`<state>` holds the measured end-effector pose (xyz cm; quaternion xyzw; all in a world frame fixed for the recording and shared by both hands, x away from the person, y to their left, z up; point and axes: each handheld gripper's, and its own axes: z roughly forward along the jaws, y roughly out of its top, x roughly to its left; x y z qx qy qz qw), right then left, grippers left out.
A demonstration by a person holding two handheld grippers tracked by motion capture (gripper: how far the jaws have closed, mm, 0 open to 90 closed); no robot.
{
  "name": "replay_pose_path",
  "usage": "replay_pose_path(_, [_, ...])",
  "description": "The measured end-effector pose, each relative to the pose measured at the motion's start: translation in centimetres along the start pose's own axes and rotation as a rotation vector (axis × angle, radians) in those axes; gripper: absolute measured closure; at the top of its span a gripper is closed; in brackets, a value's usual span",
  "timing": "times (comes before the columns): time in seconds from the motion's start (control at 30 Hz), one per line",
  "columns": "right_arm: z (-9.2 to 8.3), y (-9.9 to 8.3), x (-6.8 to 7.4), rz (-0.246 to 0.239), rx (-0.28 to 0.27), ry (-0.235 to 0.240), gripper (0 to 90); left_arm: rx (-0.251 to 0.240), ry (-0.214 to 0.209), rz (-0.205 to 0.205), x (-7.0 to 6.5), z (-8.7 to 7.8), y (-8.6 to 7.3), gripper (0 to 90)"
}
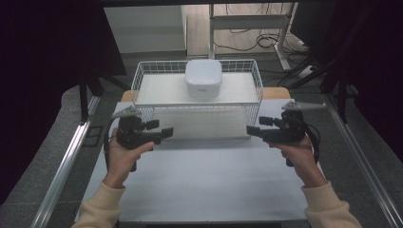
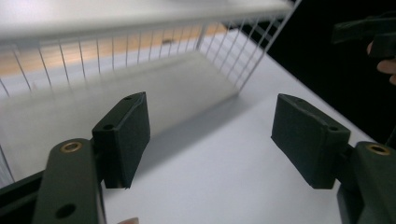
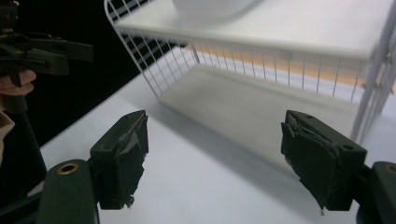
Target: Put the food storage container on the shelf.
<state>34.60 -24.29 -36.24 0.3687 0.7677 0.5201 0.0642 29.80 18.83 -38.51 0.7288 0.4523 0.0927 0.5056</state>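
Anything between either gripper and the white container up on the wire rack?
Yes. The white container sits on the top shelf of the wire rack, whose raised front rail runs between it and both open grippers: left gripper, right gripper. Above the rail, nothing visible blocks.

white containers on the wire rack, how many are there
1. The white container sits on the top shelf of the wire rack, near the middle. The lower shelf looks bare, though the top shelf hides part of it.
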Motion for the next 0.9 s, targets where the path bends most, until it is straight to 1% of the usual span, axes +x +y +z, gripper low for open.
replay_pose_path(0.03, [-0.2,-1.5,-0.1,-0.007,0.008,-0.008,22.9,0.027,0.006,0.004,-0.1,0.4,-1.7,26.6])
replay_pose_path(0.07, [-0.2,-1.5,-0.1,-0.007,0.008,-0.008,22.9,0.027,0.006,0.004,-0.1,0.4,-1.7,26.4])
replay_pose_path(0.1, [-0.4,-3.1,-0.2,-0.005,0.015,-0.021,22.9,0.055,0.011,-0.004,0.0,0.7,-3.4,26.1])
replay_pose_path(0.13, [-0.4,-3.1,-0.2,-0.005,0.015,-0.021,22.9,0.055,0.011,-0.004,0.0,0.7,-3.4,25.9])
replay_pose_path(0.17, [-0.4,-4.7,-0.4,0.003,0.037,-0.030,22.7,0.068,0.016,-0.024,0.3,1.0,-4.8,25.6])
replay_pose_path(0.2, [-0.4,-4.7,-0.4,0.003,0.037,-0.030,22.7,0.068,0.016,-0.024,0.3,1.0,-4.8,25.5])
replay_pose_path(0.23, [-0.4,-5.7,-0.6,0.002,0.064,-0.039,22.2,0.082,0.027,-0.046,0.7,1.2,-5.9,25.5])
replay_pose_path(0.27, [-0.4,-5.7,-0.6,0.002,0.064,-0.039,22.2,0.082,0.027,-0.046,0.7,1.2,-5.9,25.5])
replay_pose_path(0.3, [-0.4,-6.4,-0.7,-0.001,0.090,-0.053,21.9,0.096,0.031,-0.053,0.9,1.3,-6.4,25.5])
replay_pose_path(0.33, [-0.3,-6.7,-0.8,0.006,0.093,-0.054,21.9,0.097,0.044,-0.060,1.1,1.3,-6.7,25.6])
replay_pose_path(0.37, [-0.3,-7.0,-0.9,0.009,0.095,-0.053,21.9,0.090,0.064,-0.078,1.3,1.2,-7.2,25.7])
replay_pose_path(0.43, [-0.1,-7.6,-1.0,0.009,0.109,-0.057,21.7,0.096,0.067,-0.081,1.5,1.2,-7.5,25.7])
replay_pose_path(0.47, [-0.1,-7.6,-1.0,0.009,0.109,-0.057,21.7,0.096,0.067,-0.081,1.5,1.2,-7.5,25.7])
replay_pose_path(0.5, [0.2,-8.1,-1.1,0.009,0.125,-0.059,21.5,0.105,0.070,-0.075,1.5,1.3,-7.7,25.7])
replay_pose_path(0.53, [0.2,-8.1,-1.1,0.009,0.125,-0.059,21.5,0.105,0.070,-0.075,1.5,1.3,-7.7,25.6])
replay_pose_path(0.6, [0.3,-8.2,-1.1,0.001,0.118,-0.050,21.3,0.103,0.057,-0.084,1.7,1.3,-7.7,25.6])
replay_pose_path(0.67, [0.2,-8.2,-1.0,-0.004,0.111,-0.047,21.3,0.100,0.057,-0.088,1.7,1.2,-7.7,25.6])
replay_pose_path(0.7, [0.2,-8.1,-0.8,-0.011,0.099,-0.042,20.9,0.096,0.051,-0.091,1.8,1.1,-7.7,25.6])
replay_pose_path(0.83, [0.1,-8.0,-0.8,-0.013,0.087,-0.043,18.9,0.095,0.050,-0.093,1.9,1.0,-7.8,25.6])
replay_pose_path(0.9, [0.2,-8.1,-0.8,-0.020,0.090,-0.051,17.6,0.095,0.051,-0.093,1.8,1.1,-7.8,25.6])
